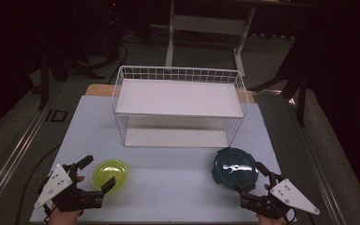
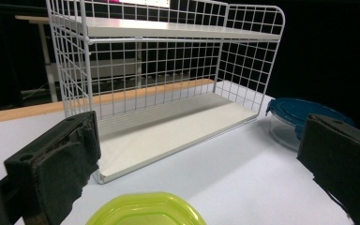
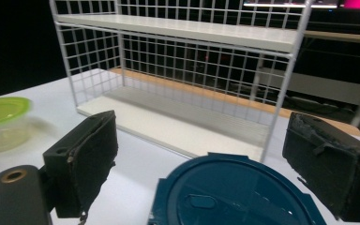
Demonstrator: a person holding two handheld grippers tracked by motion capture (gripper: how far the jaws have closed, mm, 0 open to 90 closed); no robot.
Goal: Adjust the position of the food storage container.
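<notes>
A round container with a yellow-green lid (image 1: 110, 174) (image 2: 145, 210) (image 3: 0, 119) sits at the table's front left. My left gripper (image 1: 97, 172) is open just behind and around it, one jaw on each side. A clear container with a dark blue lid (image 1: 235, 167) (image 2: 300, 117) (image 3: 234, 194) rests at the front right. My right gripper (image 1: 251, 177) is open close to it, jaws spread to either side of the lid. A white two-tier wire shelf (image 1: 178, 105) (image 2: 168, 70) (image 3: 192, 61) stands at the table's middle back, both tiers bare.
The white table top (image 1: 168, 187) has free room between the two containers. A wooden strip (image 2: 122, 96) runs along the table's far edge. Desk legs (image 1: 171, 37) and dark stands sit on the floor beyond.
</notes>
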